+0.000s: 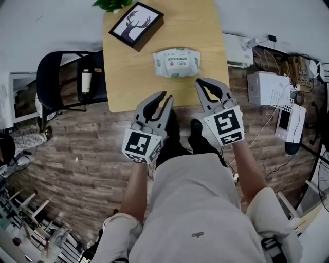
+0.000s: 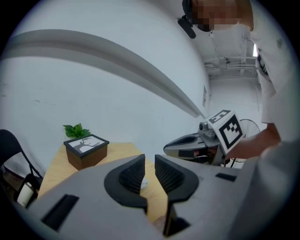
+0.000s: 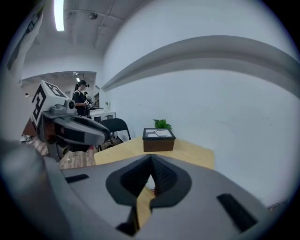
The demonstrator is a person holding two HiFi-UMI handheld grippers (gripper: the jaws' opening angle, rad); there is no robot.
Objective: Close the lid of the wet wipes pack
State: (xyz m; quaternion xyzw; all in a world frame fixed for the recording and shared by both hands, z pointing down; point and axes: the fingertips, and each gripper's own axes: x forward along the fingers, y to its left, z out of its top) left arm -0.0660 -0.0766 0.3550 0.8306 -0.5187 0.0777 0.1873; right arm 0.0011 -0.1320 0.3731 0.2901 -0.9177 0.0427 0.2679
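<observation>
2 grippers hovering below-centre, short of wet wipes pack (image 1: 176,62) lying flat on table (image 1: 128,87). Left gripper (image 1: 167,96) jaws slightly apart, empty. Right gripper (image 1: 200,82) jaws together, likely readying lid press.

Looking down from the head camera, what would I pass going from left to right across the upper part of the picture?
black chair → deer picture frame → wet wipes pack → white box

A framed deer silhouette (image 1: 135,24) lies tilted at the top of a light wooden table (image 1: 128,82), a green plant (image 1: 112,4) just beyond it. A black chair (image 1: 56,77) stands at left; white devices (image 1: 261,87) and cables clutter the wood-patterned floor (image 1: 77,164) at right.
</observation>
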